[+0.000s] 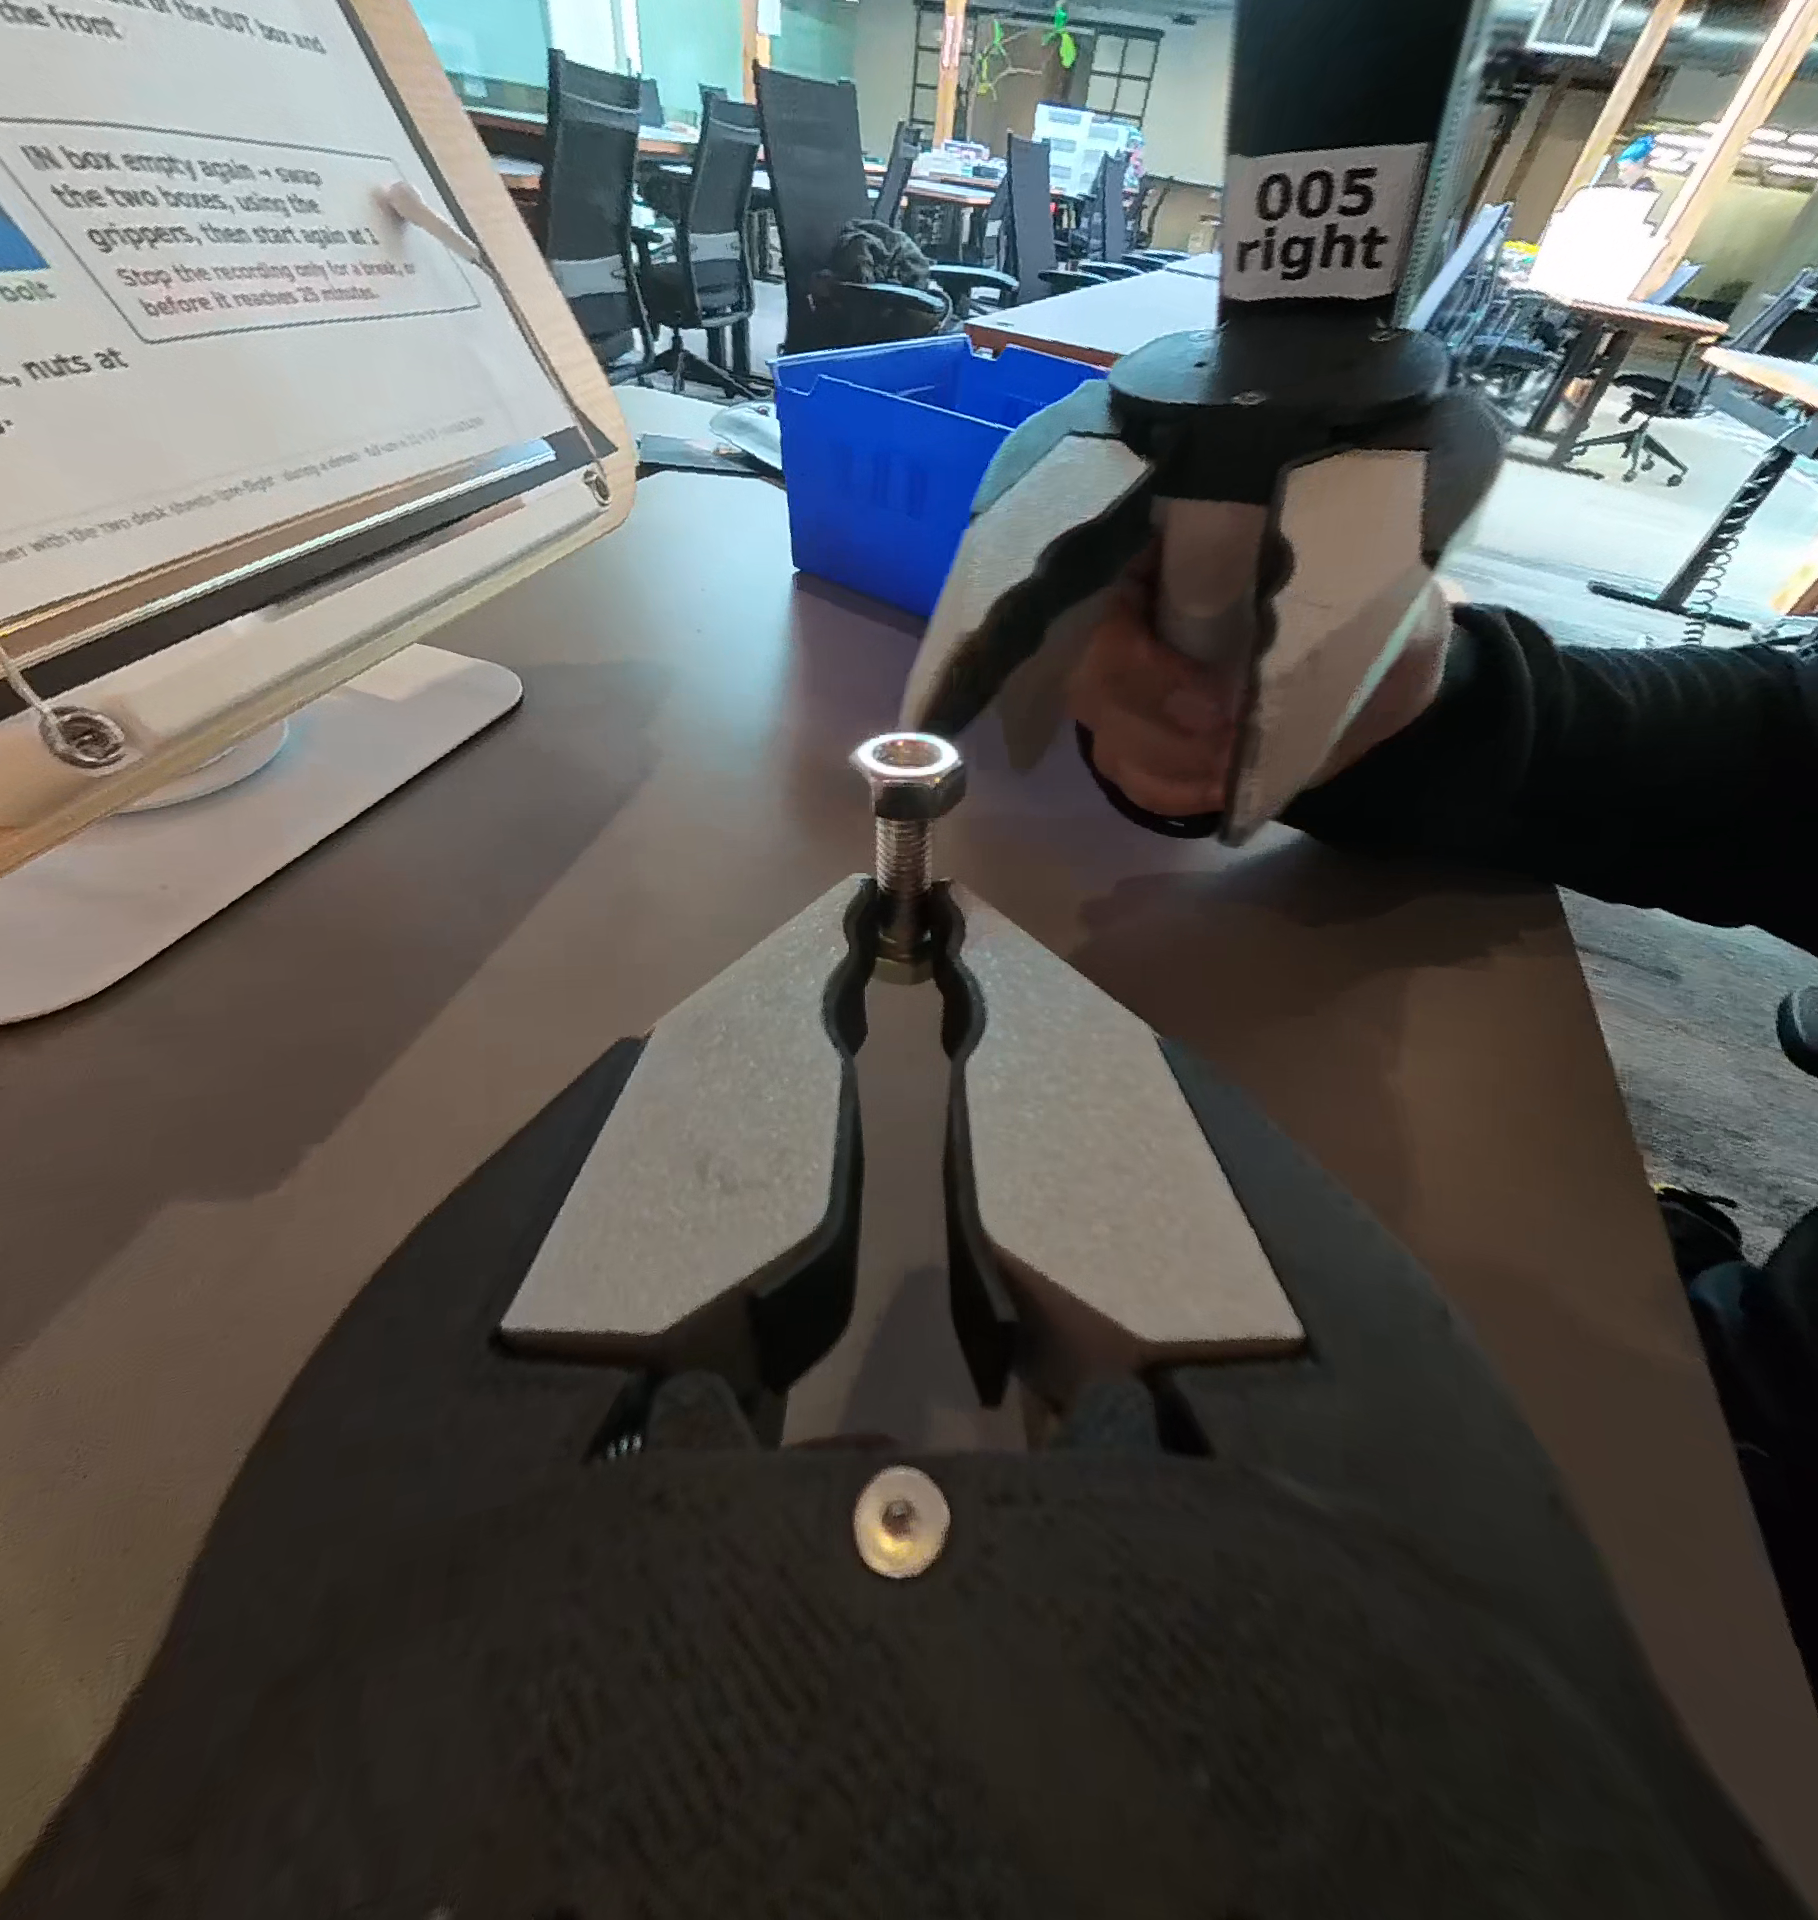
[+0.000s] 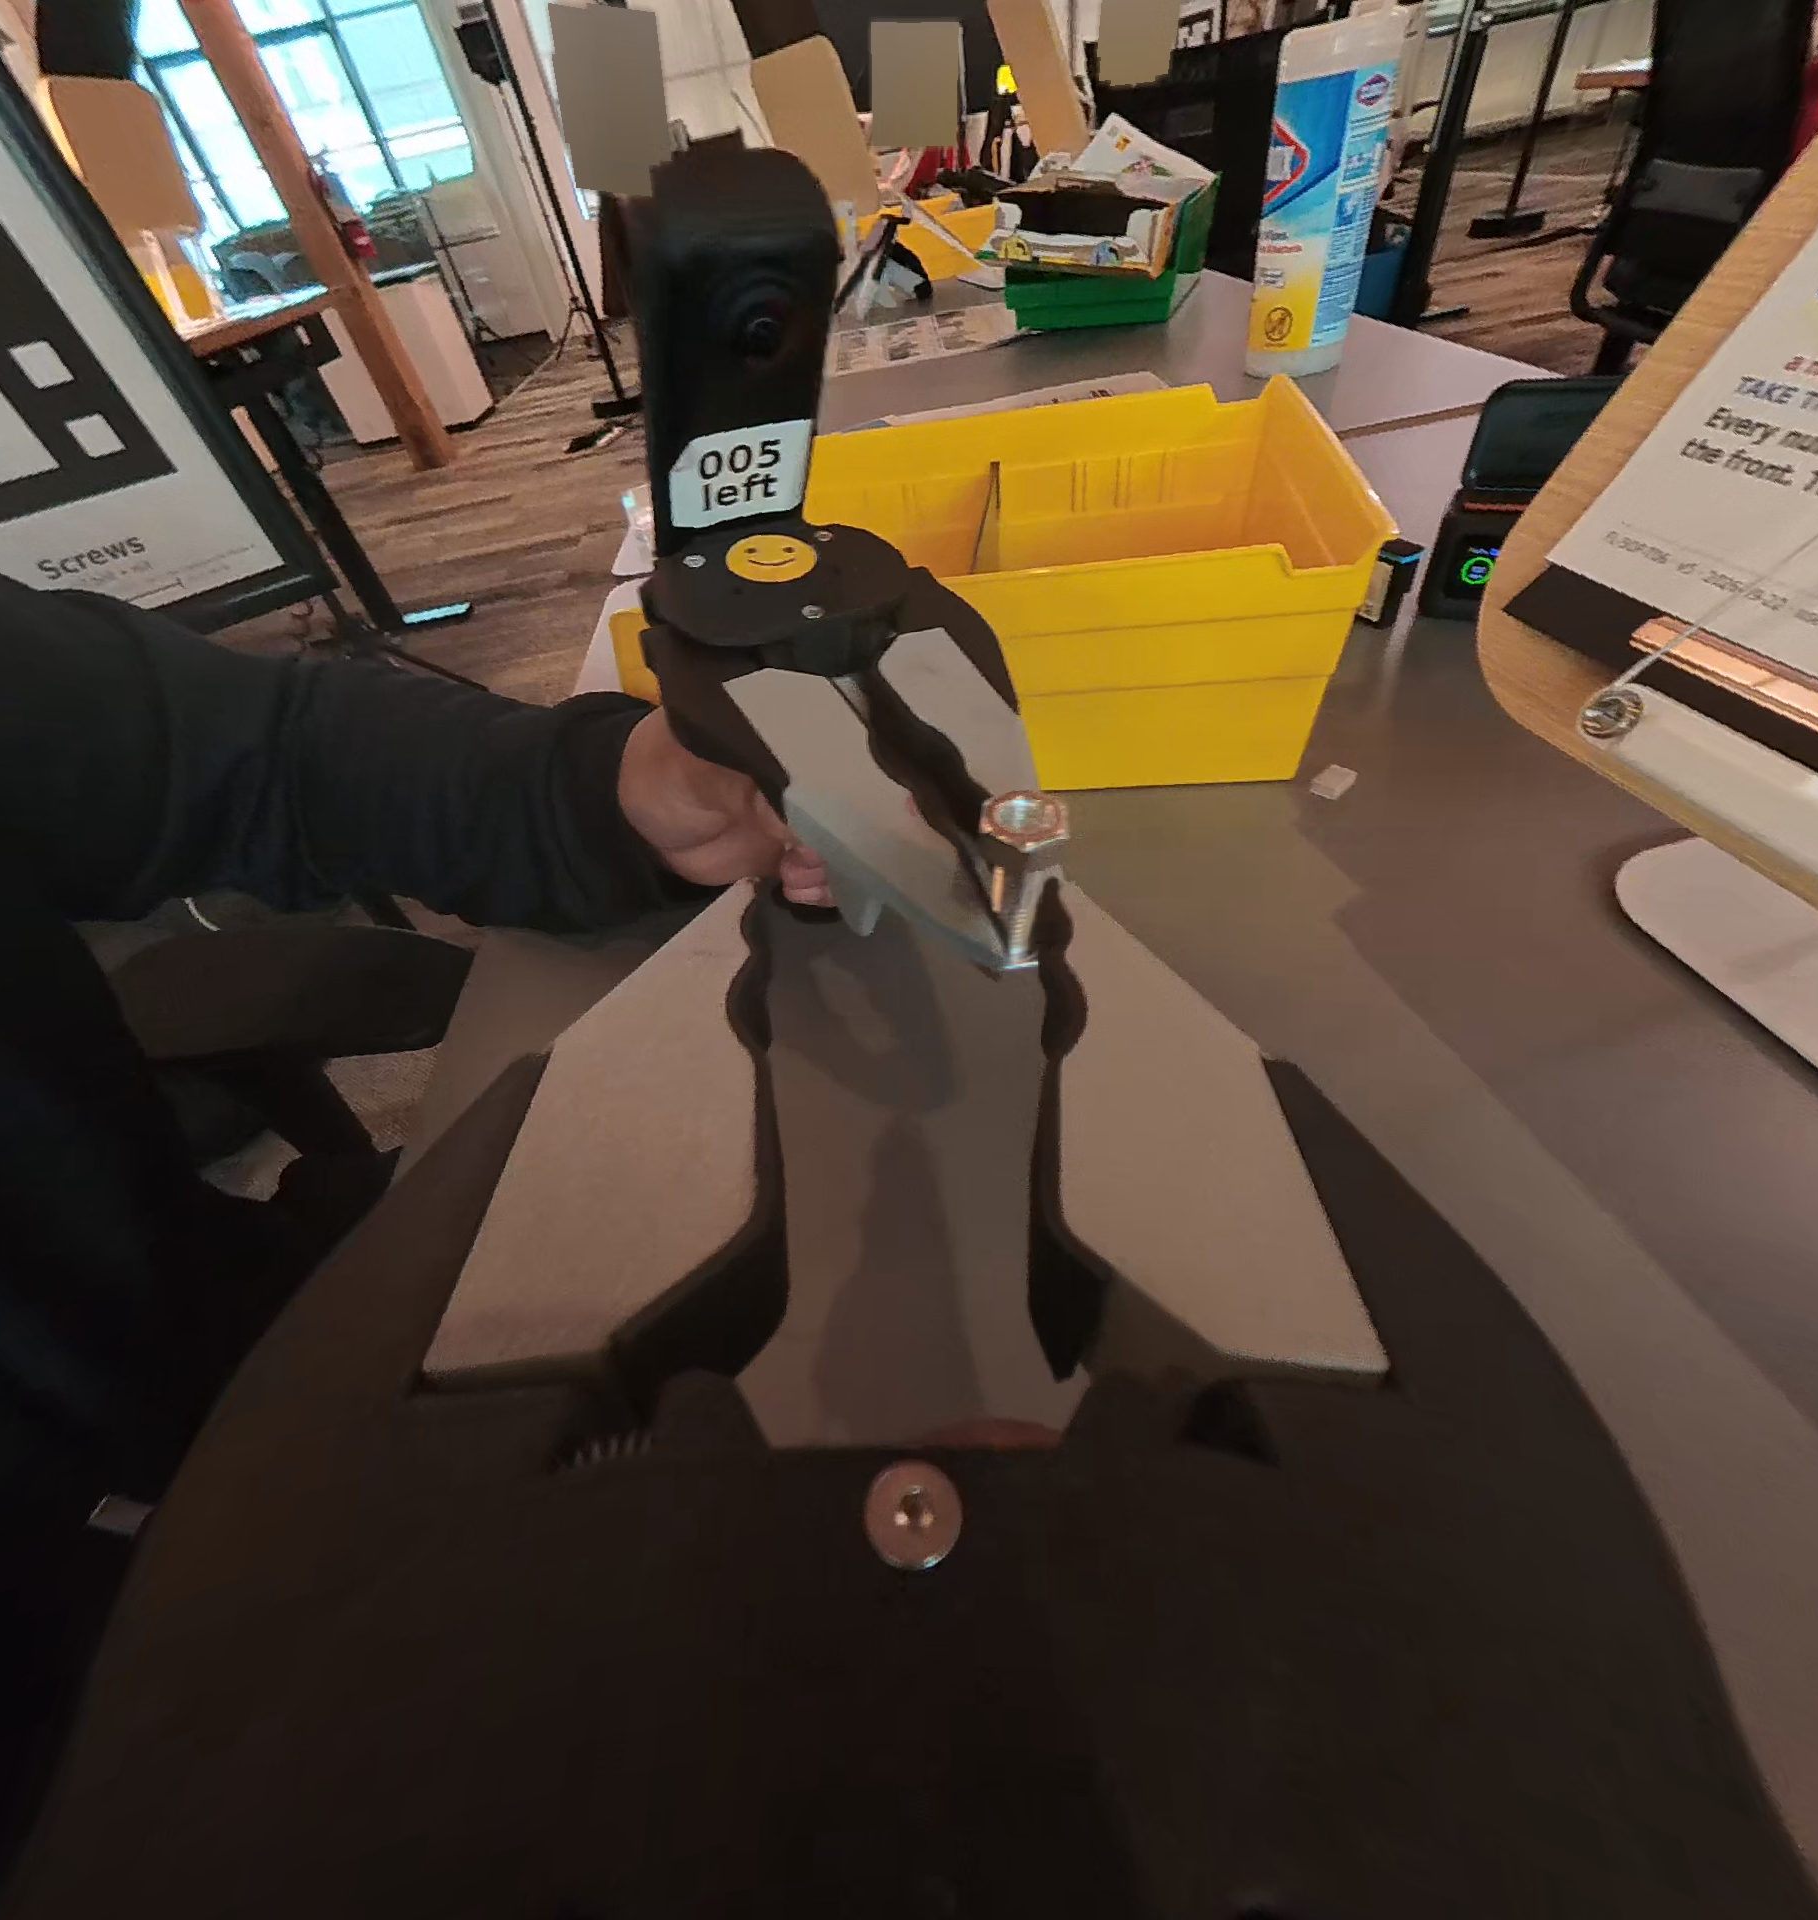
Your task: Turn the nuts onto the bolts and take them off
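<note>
My left gripper (image 1: 905,906) is shut on the head of a silver bolt (image 1: 900,857) and holds it upright above the dark table. A silver hex nut (image 1: 906,774) sits on the bolt's top end. My right gripper (image 2: 905,920) is open and empty, and the nut (image 2: 1025,826) and bolt (image 2: 1024,904) are just beyond its right fingertip (image 2: 1066,925). In the left wrist view the right gripper (image 1: 1076,779) hangs to the right of the nut, one tip almost touching it. In the right wrist view the left gripper (image 2: 993,945) grips the bolt's lower end.
A blue bin (image 1: 884,468) stands behind the bolt. A yellow bin (image 2: 1144,623) with a divider stands on the other side. An instruction board on a white stand (image 1: 209,312) is close by. A wipes canister (image 2: 1320,187) and a small black device (image 2: 1476,540) stand farther back. The tips of both grippers are at nearly the same place.
</note>
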Action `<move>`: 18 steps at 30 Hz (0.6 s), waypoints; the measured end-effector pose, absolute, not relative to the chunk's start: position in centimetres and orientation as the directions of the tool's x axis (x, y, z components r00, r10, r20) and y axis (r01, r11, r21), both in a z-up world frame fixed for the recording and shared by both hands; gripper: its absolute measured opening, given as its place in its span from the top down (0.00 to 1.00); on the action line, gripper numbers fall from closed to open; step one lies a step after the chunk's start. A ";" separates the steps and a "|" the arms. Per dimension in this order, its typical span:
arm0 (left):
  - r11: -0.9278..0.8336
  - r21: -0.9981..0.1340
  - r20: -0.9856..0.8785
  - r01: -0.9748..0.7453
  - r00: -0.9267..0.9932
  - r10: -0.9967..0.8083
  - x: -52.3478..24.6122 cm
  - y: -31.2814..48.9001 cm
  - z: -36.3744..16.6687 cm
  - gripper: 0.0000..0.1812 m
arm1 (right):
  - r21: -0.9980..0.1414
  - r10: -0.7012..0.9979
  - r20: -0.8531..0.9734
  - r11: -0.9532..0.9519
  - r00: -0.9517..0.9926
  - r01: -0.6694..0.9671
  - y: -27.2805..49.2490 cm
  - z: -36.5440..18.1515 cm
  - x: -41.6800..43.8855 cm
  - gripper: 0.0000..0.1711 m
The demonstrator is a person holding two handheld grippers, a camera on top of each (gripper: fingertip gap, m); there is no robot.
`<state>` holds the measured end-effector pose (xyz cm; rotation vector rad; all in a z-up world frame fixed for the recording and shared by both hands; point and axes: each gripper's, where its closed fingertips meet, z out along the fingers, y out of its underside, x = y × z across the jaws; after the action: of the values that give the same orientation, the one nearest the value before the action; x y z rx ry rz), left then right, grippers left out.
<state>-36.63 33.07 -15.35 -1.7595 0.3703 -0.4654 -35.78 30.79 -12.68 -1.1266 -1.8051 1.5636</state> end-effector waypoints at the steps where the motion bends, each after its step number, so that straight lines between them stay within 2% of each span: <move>1: -0.230 -0.973 0.109 -0.008 0.864 -0.491 -36.4 33.0 -15.3 0.96 | -0.964 0.837 -0.153 -0.009 -0.526 0.266 31.0 -12.7 -35.9 0.71; 5: -0.223 -0.974 0.096 -0.027 0.848 -0.521 -35.6 32.8 -15.3 0.96 | -0.961 0.829 -0.188 -0.044 -0.527 0.273 31.0 -12.6 -36.0 0.70; 11: -0.252 -0.968 0.124 0.002 0.874 -0.469 -37.0 33.2 -15.7 0.96 | -0.964 0.809 -0.162 -0.008 -0.566 0.265 30.3 -12.6 -35.5 0.76; 18: -0.248 -0.968 0.107 -0.021 0.865 -0.490 -36.2 33.1 -15.8 0.96 | -0.962 0.836 -0.171 -0.028 -0.522 0.270 31.0 -12.8 -36.1 0.71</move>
<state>-36.21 33.09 -15.75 -1.7797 0.3890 -0.4633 -36.06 31.00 -12.81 -1.1566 -1.7829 1.5790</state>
